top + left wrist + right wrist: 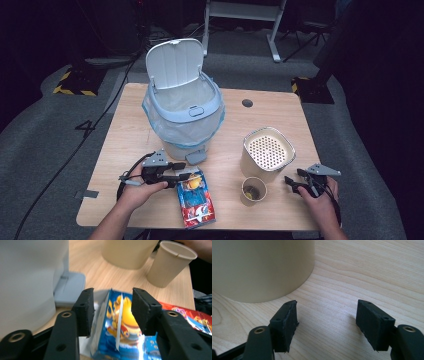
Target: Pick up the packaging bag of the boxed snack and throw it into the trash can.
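A blue and red snack bag (196, 200) lies flat near the table's front edge, its top end pointing at the bin. My left gripper (182, 176) sits low over that top end. In the left gripper view the bag (120, 322) lies between the two jaws of the gripper (112, 312), and I see no firm pinch on it. My right gripper (290, 184) rests at the front right. Its jaws stand apart over bare wood in the right gripper view (327, 322), with nothing between them.
A white pedal bin (185, 120) with its lid up and a liner inside stands mid-table, its pedal (196, 157) just beyond the bag. A beige perforated-top canister (267, 152) and a paper cup (253, 191) stand between the two grippers. The wooden table (125, 150) ends close in front.
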